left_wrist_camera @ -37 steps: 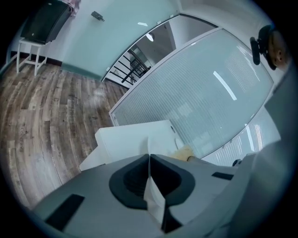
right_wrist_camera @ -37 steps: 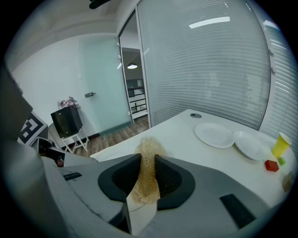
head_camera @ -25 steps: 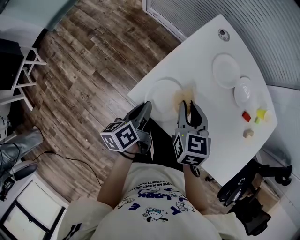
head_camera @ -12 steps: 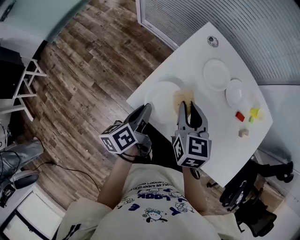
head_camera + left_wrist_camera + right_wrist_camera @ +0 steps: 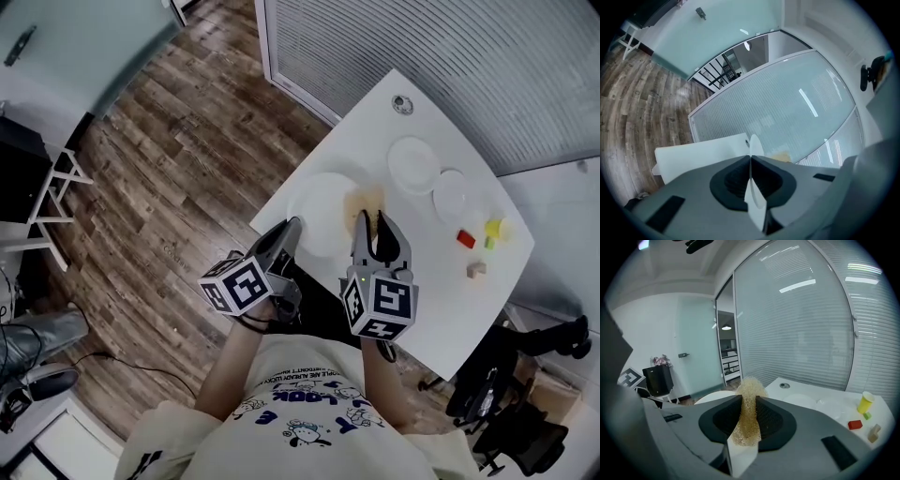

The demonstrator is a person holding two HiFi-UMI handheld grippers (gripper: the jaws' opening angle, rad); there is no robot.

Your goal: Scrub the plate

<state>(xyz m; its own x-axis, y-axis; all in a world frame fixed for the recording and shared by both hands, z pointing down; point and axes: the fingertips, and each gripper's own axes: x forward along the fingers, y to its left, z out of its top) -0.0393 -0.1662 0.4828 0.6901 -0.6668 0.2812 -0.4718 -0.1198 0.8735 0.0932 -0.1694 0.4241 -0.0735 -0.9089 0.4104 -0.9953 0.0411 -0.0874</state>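
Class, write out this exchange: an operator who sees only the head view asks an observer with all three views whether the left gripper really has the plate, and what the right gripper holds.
Operator: From above, the left gripper reaches the plate. Is it gripping it?
Observer: Yes. In the left gripper view the jaws are shut on the plate's rim, which runs edge-on between the pads.
Operator: And the right gripper?
Observer: The right gripper view shows its pads pressing on a tan mesh scrubber, with a tuft sticking out beyond the jaws.
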